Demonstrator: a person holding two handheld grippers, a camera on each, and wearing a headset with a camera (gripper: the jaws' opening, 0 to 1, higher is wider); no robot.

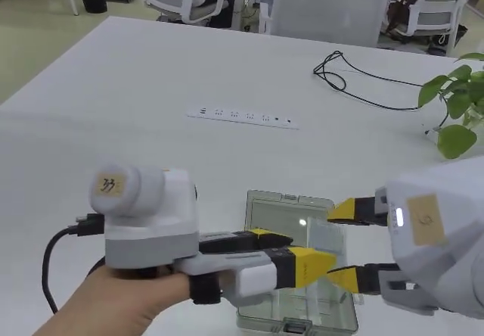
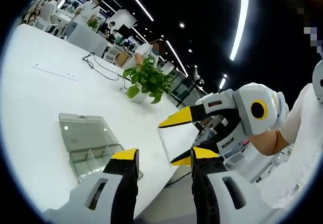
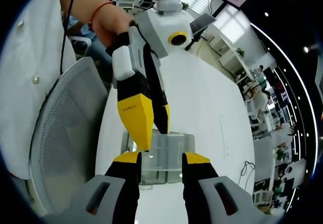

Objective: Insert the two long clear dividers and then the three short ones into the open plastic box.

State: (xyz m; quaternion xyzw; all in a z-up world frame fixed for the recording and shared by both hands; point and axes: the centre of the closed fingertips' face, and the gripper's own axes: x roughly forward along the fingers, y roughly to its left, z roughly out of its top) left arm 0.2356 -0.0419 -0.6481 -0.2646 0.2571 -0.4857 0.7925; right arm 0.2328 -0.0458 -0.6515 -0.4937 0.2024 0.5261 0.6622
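Observation:
The clear plastic box [image 1: 333, 325] lies open near the table's front edge, its lid [image 1: 283, 213] folded back away from me. Some clear partitions seem to stand inside the base [image 2: 96, 158], but I cannot tell which ones. My left gripper [image 1: 306, 251] comes in from the left above the box and is open, with nothing seen between its jaws. Facing it from the right, my right gripper [image 1: 340, 245] is open wide over the box's right side. The two sets of yellow tips nearly meet. In the right gripper view the left gripper [image 3: 154, 138] hangs over the box [image 3: 171, 153].
A white power strip [image 1: 242, 116] lies mid-table. A black cable [image 1: 355, 79] coils at the back right, near a green plant [image 1: 457, 101]. Grey chairs [image 1: 325, 10] line the far edge. A mesh chair [image 3: 65, 133] is beside me.

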